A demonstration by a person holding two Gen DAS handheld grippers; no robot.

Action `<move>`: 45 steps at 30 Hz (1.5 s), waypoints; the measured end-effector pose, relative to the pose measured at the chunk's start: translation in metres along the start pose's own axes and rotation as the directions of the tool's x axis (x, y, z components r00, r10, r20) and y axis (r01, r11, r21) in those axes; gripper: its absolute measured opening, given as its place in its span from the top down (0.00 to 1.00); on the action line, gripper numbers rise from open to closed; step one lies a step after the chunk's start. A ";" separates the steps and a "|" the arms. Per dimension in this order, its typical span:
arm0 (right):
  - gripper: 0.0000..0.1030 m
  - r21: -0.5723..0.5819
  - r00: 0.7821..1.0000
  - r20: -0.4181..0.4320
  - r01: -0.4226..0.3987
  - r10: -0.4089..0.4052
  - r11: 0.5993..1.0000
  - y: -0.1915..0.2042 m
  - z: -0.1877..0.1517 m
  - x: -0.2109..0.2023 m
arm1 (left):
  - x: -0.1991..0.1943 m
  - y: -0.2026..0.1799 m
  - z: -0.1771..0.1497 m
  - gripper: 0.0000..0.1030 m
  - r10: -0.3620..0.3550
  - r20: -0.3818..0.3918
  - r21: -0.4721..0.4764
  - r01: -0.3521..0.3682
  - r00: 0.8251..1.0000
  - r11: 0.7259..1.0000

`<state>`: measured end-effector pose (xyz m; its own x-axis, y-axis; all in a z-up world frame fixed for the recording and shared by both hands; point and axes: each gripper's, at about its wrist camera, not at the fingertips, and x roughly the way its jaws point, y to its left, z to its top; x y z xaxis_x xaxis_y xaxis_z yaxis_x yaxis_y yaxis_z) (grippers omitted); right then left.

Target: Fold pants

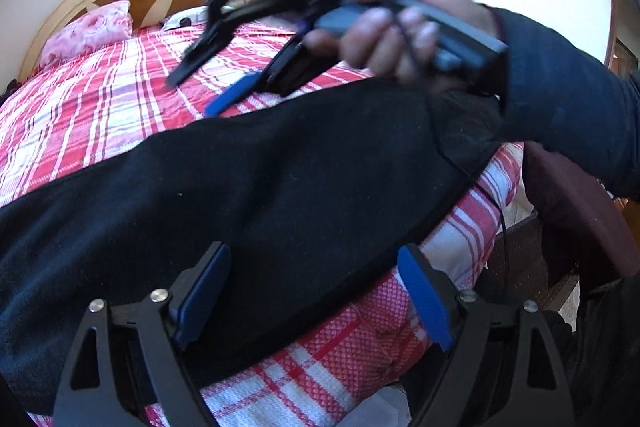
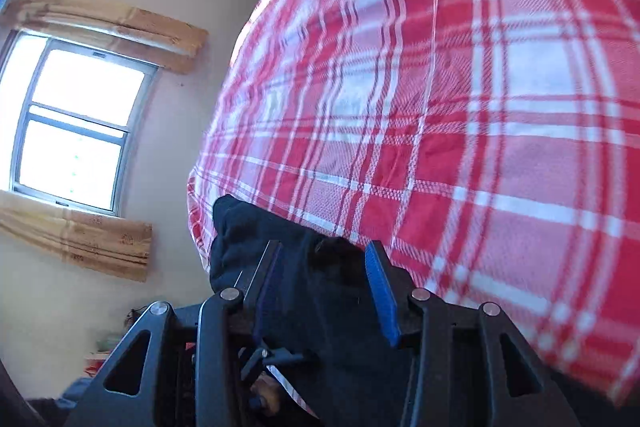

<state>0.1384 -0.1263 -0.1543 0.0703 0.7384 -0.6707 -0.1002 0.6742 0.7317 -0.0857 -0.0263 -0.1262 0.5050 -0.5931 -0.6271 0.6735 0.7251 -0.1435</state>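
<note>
Between the wide-open jaws of the left gripper (image 1: 316, 295), the dark pants (image 1: 256, 183) are seen spread over the plaid bedcover (image 1: 92, 107), their near edge below the pads, untouched. Ahead of those jaws, the right gripper (image 1: 216, 87) is held in a hand (image 1: 396, 27). Whether its half-parted jaws grip the cloth cannot be told; dark fabric sits between them, probably for carrying a fold across.

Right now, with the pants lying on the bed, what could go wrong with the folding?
1. The dark pants lie near the edge of the plaid bedspread; a pull could drag them off.
2. The left gripper is open over the cloth and could catch only one layer.
3. A thin cable hangs by the pants and might snag.
</note>
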 end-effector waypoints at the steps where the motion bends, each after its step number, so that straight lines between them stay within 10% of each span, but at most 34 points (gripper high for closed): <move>1: 0.57 0.023 1.000 -0.026 -0.017 0.017 1.000 -0.001 0.003 0.008 | -0.001 0.001 0.000 0.15 -0.001 0.004 0.003 0.001 1.000 1.000; 6: 0.58 0.113 0.991 -0.082 -0.096 0.106 0.989 -0.006 0.009 0.035 | 0.001 0.004 -0.003 0.14 -0.010 0.017 0.017 0.010 1.000 1.000; 12: 0.87 0.134 0.994 -0.074 -0.072 0.082 0.988 -0.010 0.006 0.048 | 0.001 0.006 -0.002 0.13 -0.022 0.030 -0.006 0.022 0.999 1.000; 19: 0.98 0.027 0.993 0.115 -0.041 0.037 0.999 0.020 0.003 0.014 | 0.004 0.004 -0.004 0.11 -0.003 0.029 0.015 0.003 1.000 1.000; 35: 1.00 0.049 0.985 0.166 0.034 -0.042 0.998 -0.010 0.027 0.008 | 0.006 -0.003 -0.004 0.06 0.007 0.032 0.022 -0.008 0.999 1.000; 45: 0.99 -0.131 0.961 0.272 0.079 -0.041 0.988 0.040 -0.054 -0.061 | -0.007 0.004 -0.009 0.06 0.018 0.010 -0.044 -0.017 1.000 0.999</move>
<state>0.0768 -0.1452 -0.0911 0.3418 0.6866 -0.6417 -0.2230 0.7225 0.6544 -0.0914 -0.0159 -0.1288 0.5218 -0.5836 -0.6221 0.6401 0.7500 -0.1666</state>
